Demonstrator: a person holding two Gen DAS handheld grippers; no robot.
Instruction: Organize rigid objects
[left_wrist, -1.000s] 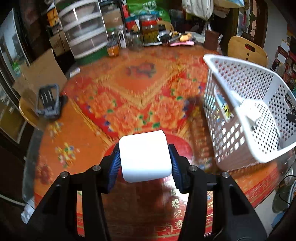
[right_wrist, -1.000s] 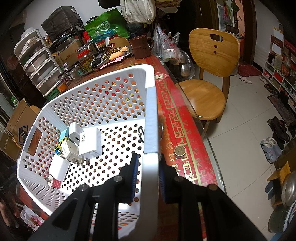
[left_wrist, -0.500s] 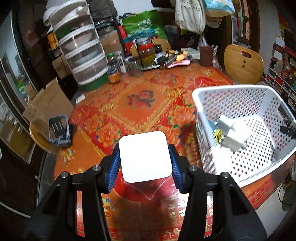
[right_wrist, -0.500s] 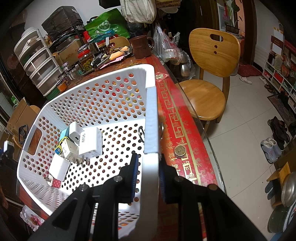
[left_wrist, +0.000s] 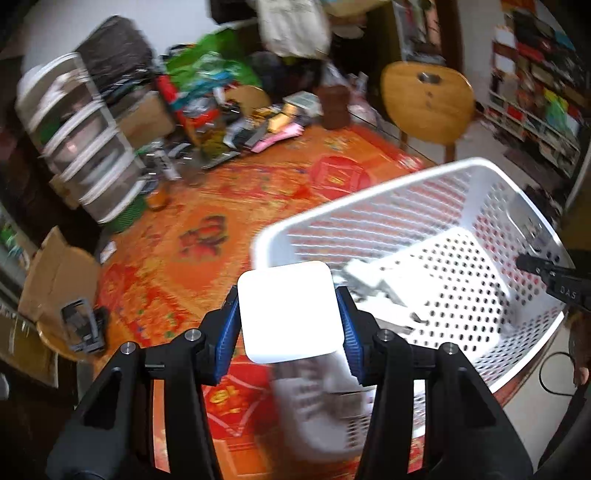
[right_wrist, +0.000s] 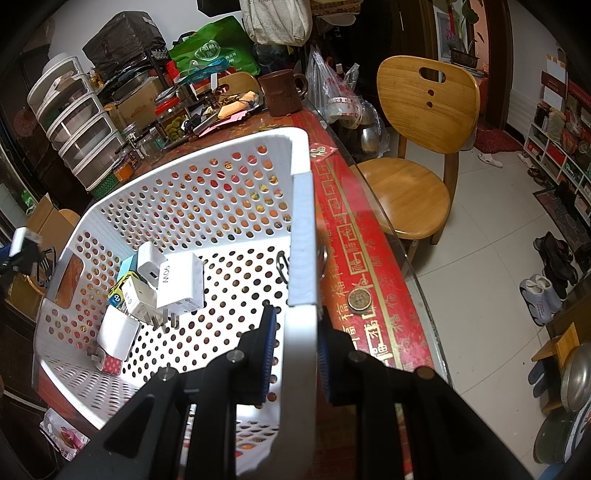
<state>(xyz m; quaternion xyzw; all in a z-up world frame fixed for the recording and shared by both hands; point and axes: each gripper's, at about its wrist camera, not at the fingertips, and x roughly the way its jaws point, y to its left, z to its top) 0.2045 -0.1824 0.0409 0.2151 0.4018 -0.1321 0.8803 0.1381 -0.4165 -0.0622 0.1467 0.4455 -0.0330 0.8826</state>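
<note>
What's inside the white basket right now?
The white basket holds a cluster of white chargers with prongs showing, a yellow-and-blue box and a small red patterned item. Anything beneath that pile is covered.

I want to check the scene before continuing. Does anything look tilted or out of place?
Nothing looks spilled or damaged. The chargers lie heaped at one end of the white basket. A coin sits alone on the tablecloth beside it.
</note>
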